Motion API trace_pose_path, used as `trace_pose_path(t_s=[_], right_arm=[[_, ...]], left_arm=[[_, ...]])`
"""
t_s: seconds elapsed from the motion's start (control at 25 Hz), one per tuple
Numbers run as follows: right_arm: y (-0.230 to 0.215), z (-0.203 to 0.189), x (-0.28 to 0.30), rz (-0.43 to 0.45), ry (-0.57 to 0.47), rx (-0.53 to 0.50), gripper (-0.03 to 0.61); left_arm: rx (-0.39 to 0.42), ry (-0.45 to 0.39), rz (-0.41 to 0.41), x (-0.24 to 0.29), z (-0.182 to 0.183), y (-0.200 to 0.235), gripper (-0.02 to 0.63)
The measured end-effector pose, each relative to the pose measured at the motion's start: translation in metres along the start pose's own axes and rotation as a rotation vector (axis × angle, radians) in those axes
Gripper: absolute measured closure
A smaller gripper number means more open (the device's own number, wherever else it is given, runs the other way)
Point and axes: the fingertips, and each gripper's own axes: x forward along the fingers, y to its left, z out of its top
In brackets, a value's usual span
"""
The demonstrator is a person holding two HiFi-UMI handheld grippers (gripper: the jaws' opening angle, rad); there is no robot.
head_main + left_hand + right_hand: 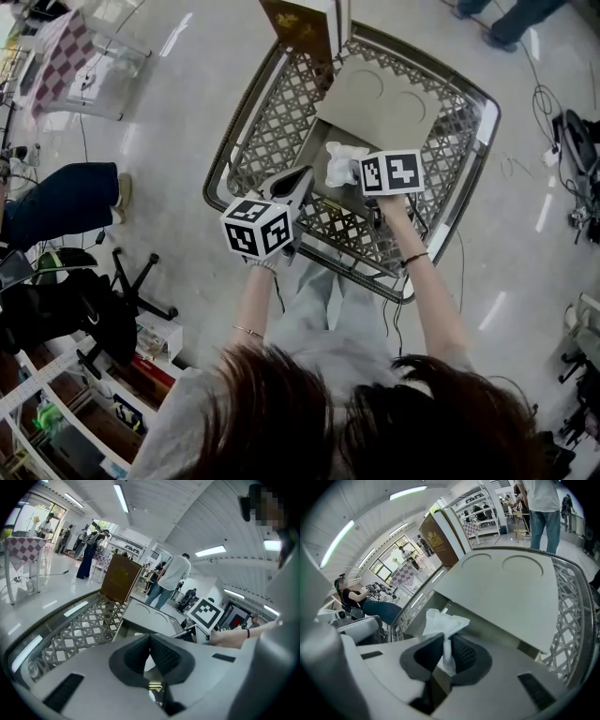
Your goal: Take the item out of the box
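Note:
A grey cardboard box (pixel 380 103) with its lid flap raised lies in a lattice shopping cart (pixel 487 117). A crumpled white plastic item (pixel 339 161) sticks up at the box's near edge. My right gripper (pixel 354 171) is shut on it; in the right gripper view the white item (pixel 440 623) is pinched between the pads of that gripper (pixel 446 641), under the flap (pixel 501 588). My left gripper (pixel 300 178) hangs just left of the item, over the cart's near side. In its own view the left gripper (pixel 150 639) has its tips together, and the box (pixel 145 616) lies ahead.
A brown printed panel (pixel 298 23) stands at the cart's far end. A seated person in blue trousers (pixel 56 202) and a checkered table (pixel 66 47) are at the left. Cables (pixel 539 94) lie on the floor at the right. Several people stand beyond the cart.

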Motion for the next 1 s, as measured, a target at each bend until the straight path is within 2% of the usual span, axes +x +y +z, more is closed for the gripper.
trace_pose_path(t_s=[0.64, 1.0], right_arm=[[0.027, 0.005, -0.056, 0.040, -0.122, -0.018, 0.514], [0.052, 0.017, -0.118, 0.108, -0.278, -0.080, 0.514]], left_arm=[[0.006, -0.064, -0.012, -0.030, 0.024, -0.019, 0.597], [0.076, -0.131, -0.038, -0.062, 0.051, -0.048, 0.597]])
